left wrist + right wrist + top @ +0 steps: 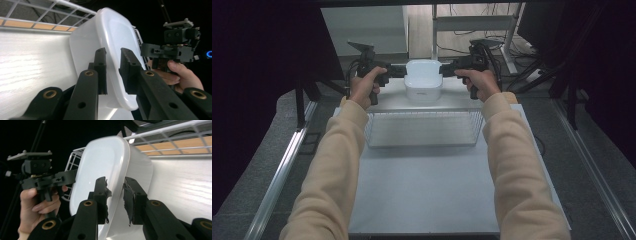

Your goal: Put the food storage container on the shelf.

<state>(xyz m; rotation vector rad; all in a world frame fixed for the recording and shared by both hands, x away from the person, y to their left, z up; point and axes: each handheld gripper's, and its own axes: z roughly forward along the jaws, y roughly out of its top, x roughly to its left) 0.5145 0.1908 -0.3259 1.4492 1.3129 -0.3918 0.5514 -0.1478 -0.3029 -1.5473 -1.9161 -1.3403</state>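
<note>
Looking at the white plastic tub (423,79), I see it sits at the far end of the table (422,200), just past the wire basket (424,129). I think it is light and stiff, because it is thin, smooth plastic with nothing inside that I can see. It looks shiny, so it may slip. The best place to hold it is the rolled rim, one side for each claw.

My left gripper (112,67) has one jaw inside the tub wall and one outside, at the left rim. The jaws sit close on the rim, but I cannot tell if they squeeze it yet. My right gripper (115,195) does the same at the right rim, and I cannot tell its squeeze either.

Both hands are held out far, about level with each other, with the arms nearly straight over the basket. The left hand (364,86) and right hand (482,82) each wrap a handle.
</note>
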